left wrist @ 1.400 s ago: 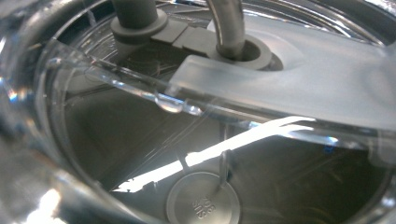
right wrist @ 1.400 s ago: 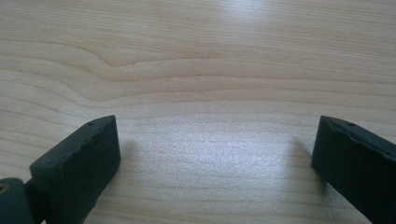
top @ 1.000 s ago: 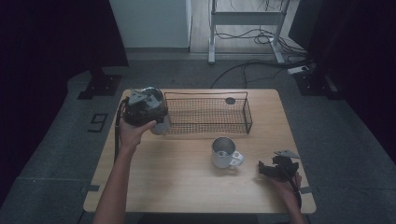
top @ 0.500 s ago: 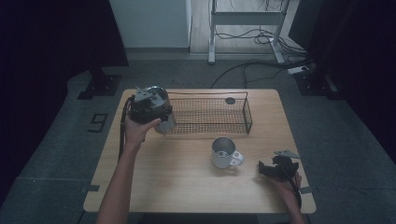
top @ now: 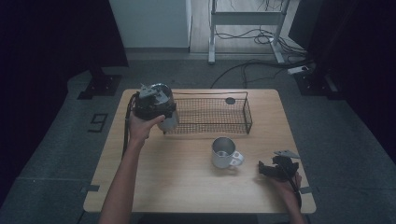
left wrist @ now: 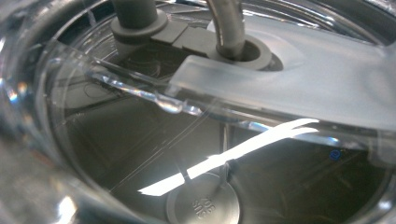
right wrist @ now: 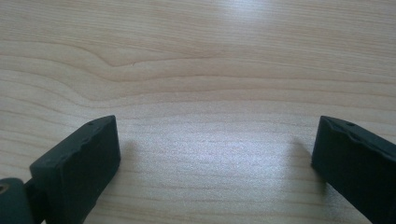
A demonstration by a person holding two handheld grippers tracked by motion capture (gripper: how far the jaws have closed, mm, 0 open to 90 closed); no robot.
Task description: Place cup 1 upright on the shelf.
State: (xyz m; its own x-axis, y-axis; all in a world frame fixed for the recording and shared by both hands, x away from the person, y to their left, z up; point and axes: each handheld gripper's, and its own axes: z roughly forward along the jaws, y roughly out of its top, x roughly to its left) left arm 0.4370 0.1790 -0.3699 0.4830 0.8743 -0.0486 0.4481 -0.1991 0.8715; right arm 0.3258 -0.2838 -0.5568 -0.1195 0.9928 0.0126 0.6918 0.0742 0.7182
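1. The left gripper (top: 156, 105) hangs at the wire basket's (top: 212, 116) left end, over a clear glass jar (top: 169, 122); its jaws are hidden, so their spread cannot be told.
2. The left gripper view is blurred by glass (left wrist: 140, 140).
3. The right gripper (top: 275, 169), right of the steel mug (top: 224, 151), rests wide open and holds nothing.

Looks like a lab or recording studio, not a home. Single light wooden table (top: 187, 186) on grey carpet floor (top: 56, 154), tape tabs at the table corners. Black curtains (top: 46, 37) hang on the left and right, dark stand foot (top: 100, 86) under the left one. Behind: metal frame desk legs (top: 247, 21), loose cables (top: 252, 65) across the floor, a power strip (top: 299, 70), white cabinet or panel (top: 152, 23), hard to tell which in the dim light.
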